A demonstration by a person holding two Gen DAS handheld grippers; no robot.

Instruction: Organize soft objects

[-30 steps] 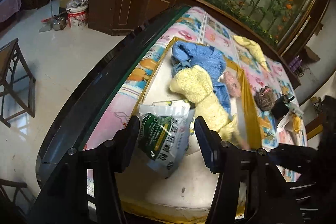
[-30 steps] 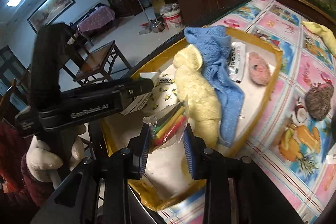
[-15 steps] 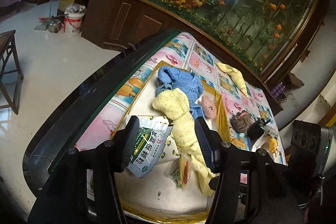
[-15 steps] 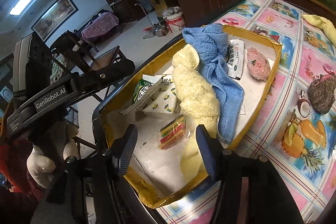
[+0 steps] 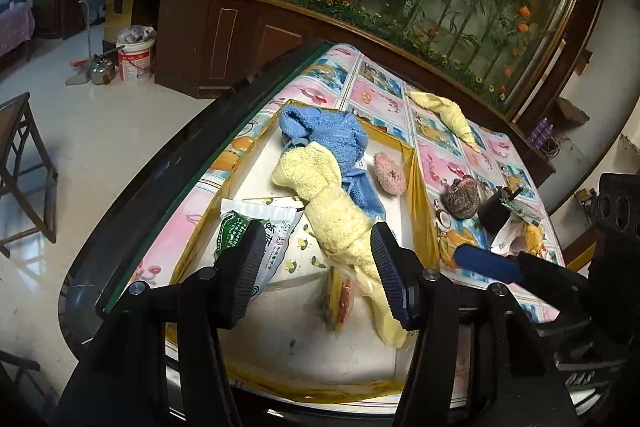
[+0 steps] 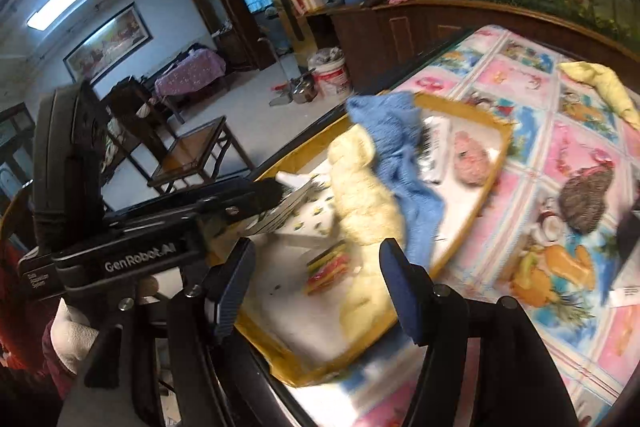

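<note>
Both of your grippers are open and empty: left gripper [image 5: 314, 267], right gripper [image 6: 316, 287]; both hover over the near end of the yellow-rimmed tray [image 5: 416, 183] on the bench; nearest inside it lies the small packet of coloured sticks [image 5: 340, 301], then the green-printed bag [image 5: 248, 235], yellow towel [image 5: 320, 195], blue towel [image 5: 328, 135] and pink puff [image 5: 389, 173]; beyond the rim, brown knitted pouch [image 5: 462, 197], farther still a second yellow cloth [image 5: 448, 115]; likely next pick; close low on a fold, lift slowly so nothing drags
</note>
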